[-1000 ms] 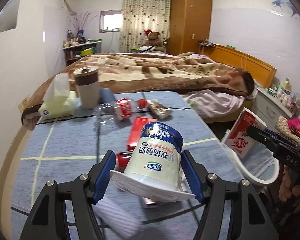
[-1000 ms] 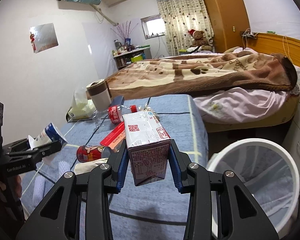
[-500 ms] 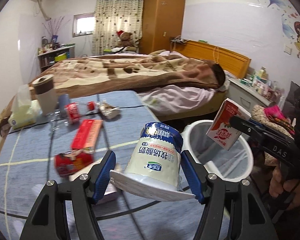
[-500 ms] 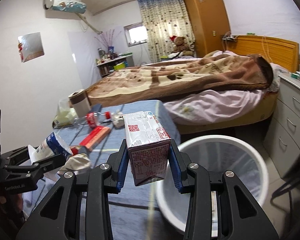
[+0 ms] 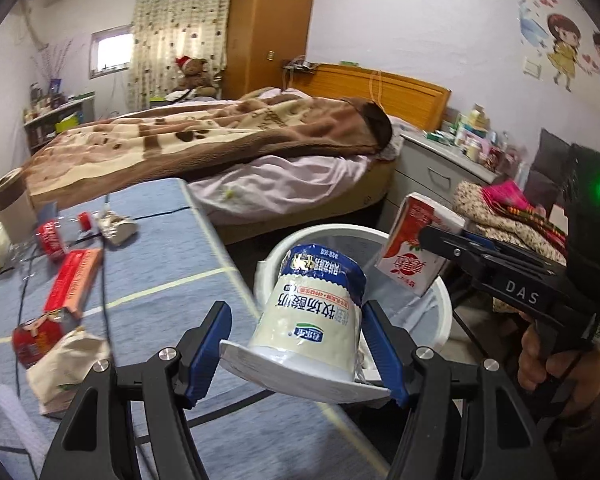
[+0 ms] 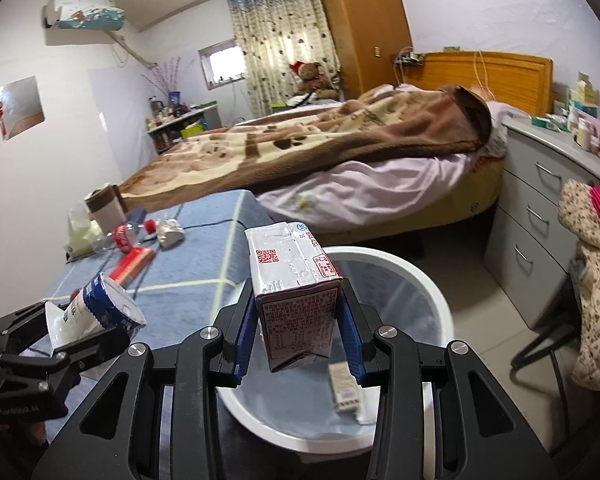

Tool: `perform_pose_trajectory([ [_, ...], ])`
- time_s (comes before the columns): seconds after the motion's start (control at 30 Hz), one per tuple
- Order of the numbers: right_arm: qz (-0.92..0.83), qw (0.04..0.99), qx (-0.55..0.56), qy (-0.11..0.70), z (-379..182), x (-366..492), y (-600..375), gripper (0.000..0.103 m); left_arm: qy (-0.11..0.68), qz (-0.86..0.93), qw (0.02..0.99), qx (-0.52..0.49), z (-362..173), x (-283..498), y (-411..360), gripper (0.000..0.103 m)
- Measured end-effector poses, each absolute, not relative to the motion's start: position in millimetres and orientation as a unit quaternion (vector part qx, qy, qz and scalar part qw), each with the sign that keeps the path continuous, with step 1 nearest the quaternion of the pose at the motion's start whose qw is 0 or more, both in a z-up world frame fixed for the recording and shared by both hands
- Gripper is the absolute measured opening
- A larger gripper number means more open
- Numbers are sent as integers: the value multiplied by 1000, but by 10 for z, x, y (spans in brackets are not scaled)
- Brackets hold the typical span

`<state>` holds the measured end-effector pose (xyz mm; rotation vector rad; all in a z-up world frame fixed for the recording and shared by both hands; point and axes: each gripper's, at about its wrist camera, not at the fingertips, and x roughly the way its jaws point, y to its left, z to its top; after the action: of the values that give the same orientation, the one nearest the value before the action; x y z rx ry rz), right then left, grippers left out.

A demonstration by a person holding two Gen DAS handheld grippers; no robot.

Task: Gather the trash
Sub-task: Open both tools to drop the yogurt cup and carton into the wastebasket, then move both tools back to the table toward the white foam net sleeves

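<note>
My left gripper (image 5: 296,344) is shut on a white and blue yogurt cup (image 5: 312,316), held at the table's right edge beside the white trash bin (image 5: 440,312). My right gripper (image 6: 298,328) is shut on a red and white milk carton (image 6: 296,300), held over the bin's (image 6: 432,280) open mouth; a small carton (image 6: 344,394) lies inside. Each gripper shows in the other's view: the carton (image 5: 414,256) at right, the cup (image 6: 96,312) at left.
On the blue table (image 5: 156,264) lie a red box (image 5: 74,280), a crushed red can (image 5: 34,338), a crumpled bag (image 5: 72,368), a plastic bottle (image 5: 50,236) and a wrapper (image 5: 116,226). A bed (image 6: 340,152) stands behind; a drawer chest (image 6: 540,208) at right.
Both grippers have swung right from over the table towards the bin, each keeping its grip. The carton is now over the bin's mouth.
</note>
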<state>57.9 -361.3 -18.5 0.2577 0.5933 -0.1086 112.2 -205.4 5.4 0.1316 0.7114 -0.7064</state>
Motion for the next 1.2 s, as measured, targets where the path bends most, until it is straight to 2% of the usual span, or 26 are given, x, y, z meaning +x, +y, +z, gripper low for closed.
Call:
perform_pose_trajectory([
  [0.4, -75, 933, 126, 327, -366, 628, -3904, 39, 358, -363, 856, 79, -112, 1137, -2621, 67],
  [0.97, -92, 920, 130, 357, -539, 687, -4110, 40, 377, -374, 845, 59, -269, 1343, -2831, 69],
  [1.03, -99, 920, 130, 356, -542, 698, -4120, 48, 380, -374, 844, 56, -276, 1347, -2830, 69],
  [1.07, -100, 920, 131, 355, -539, 698, -4120, 57, 381, -375, 843, 55, -274, 1343, -2828, 69],
  [1.1, -99, 921, 133, 353, -533, 697, -4119, 61, 381, -373, 844, 54, -275, 1343, -2821, 69],
  [1.2, -102, 923, 134, 347, -510, 681, -4111, 61, 380, -369, 847, 52, -267, 1349, -2788, 69],
])
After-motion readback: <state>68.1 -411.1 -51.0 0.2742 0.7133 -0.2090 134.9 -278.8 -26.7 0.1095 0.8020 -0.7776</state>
